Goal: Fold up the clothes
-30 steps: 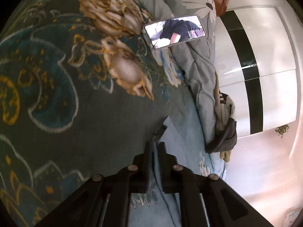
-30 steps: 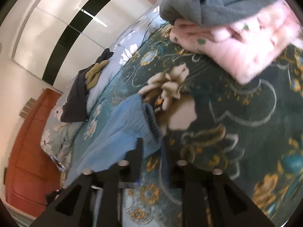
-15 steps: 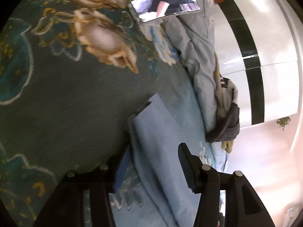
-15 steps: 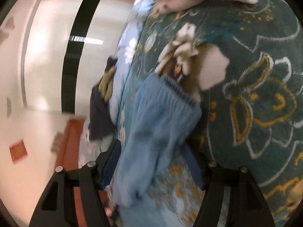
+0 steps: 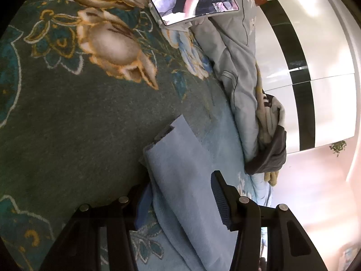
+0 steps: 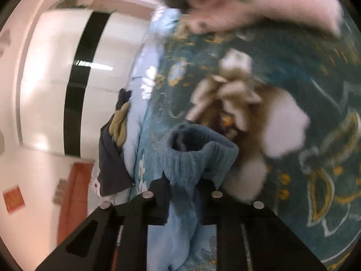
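My left gripper has its fingers spread wide, straddling the light blue garment lying flat on the green floral blanket; my right gripper is pinched narrow on that garment's ribbed cuff. Beyond, a phone lies near the grey quilt, with pink folded clothes blurred at the far edge.

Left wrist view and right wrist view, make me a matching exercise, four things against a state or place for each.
Things:
1. left claw
2. right claw
3. phone
4. dark grey garment

States or places:
A. shut on the blue garment
B. screen lit, lying on the bedspread
C. open, with blue cloth between its fingers
D. heaped at the bed's edge by the wardrobe

Pairs: 1-C, 2-A, 3-B, 4-D
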A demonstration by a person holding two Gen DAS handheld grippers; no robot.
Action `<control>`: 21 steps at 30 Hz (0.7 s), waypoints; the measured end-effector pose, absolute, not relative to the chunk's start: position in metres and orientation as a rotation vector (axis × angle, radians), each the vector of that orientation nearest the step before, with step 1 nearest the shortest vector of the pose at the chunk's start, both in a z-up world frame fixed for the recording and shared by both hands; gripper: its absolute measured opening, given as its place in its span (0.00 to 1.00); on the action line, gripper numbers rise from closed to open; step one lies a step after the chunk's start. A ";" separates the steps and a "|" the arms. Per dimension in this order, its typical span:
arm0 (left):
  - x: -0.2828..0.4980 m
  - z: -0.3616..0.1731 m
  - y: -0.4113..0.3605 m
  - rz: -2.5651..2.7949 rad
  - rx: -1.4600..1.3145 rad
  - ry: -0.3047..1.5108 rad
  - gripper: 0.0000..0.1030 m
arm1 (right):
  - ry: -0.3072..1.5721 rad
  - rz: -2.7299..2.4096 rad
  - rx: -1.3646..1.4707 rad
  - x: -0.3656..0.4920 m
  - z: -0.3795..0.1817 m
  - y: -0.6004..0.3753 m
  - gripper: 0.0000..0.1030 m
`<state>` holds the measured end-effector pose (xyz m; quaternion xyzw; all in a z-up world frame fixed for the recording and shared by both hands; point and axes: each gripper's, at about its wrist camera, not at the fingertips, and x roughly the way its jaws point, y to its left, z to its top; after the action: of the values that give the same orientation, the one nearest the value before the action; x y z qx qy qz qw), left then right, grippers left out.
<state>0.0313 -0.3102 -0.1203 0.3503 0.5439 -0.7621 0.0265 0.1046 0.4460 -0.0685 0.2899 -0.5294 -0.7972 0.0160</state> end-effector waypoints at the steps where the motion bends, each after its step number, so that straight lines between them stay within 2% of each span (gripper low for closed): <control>1: 0.031 -0.120 -0.310 -2.356 1.081 1.680 0.52 | -1.611 -2.496 0.897 0.105 -0.065 0.445 0.14; 6: 0.031 -0.122 -0.311 -2.361 1.069 1.675 0.49 | -1.431 -2.576 0.872 0.105 -0.048 0.442 0.13; 7: 0.031 -0.123 -0.311 -2.362 1.067 1.674 0.45 | -1.438 -2.571 0.893 0.105 -0.051 0.444 0.13; 9: 0.030 -0.125 -0.311 -2.348 1.072 1.666 0.32 | -1.565 -2.506 0.993 0.109 -0.078 0.451 0.13; 10: 0.030 -0.127 -0.312 -2.330 1.081 1.663 0.21 | -1.578 -2.495 0.995 0.111 -0.081 0.452 0.13; 11: 0.030 -0.129 -0.313 -2.308 1.085 1.675 0.16 | -1.592 -2.483 0.997 0.114 -0.085 0.453 0.14; 14: 0.032 -0.127 -0.313 -2.304 1.056 1.695 0.10 | -1.619 -2.457 1.007 0.119 -0.093 0.456 0.16; 16: 0.030 -0.115 -0.307 -2.350 1.045 1.625 0.10 | -1.560 -2.480 1.028 0.118 -0.085 0.453 0.18; 17: 0.029 -0.101 -0.301 -2.404 1.027 1.556 0.10 | -1.527 -2.498 1.039 0.118 -0.080 0.451 0.22; 19: 0.028 -0.082 -0.291 -2.480 1.004 1.489 0.10 | -1.454 -2.542 1.057 0.119 -0.070 0.448 0.38; 20: 0.026 -0.068 -0.283 -2.537 0.993 1.457 0.10 | -1.423 -2.566 1.061 0.122 -0.066 0.446 0.53; 21: 0.025 -0.054 -0.274 -2.594 0.981 1.424 0.10 | -1.402 -2.592 1.065 0.124 -0.062 0.446 0.60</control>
<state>0.0246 -0.2740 -0.0544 0.3147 0.4569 -0.8319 0.0120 0.1243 0.4457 -0.0624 0.3399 -0.4475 -0.8272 0.0041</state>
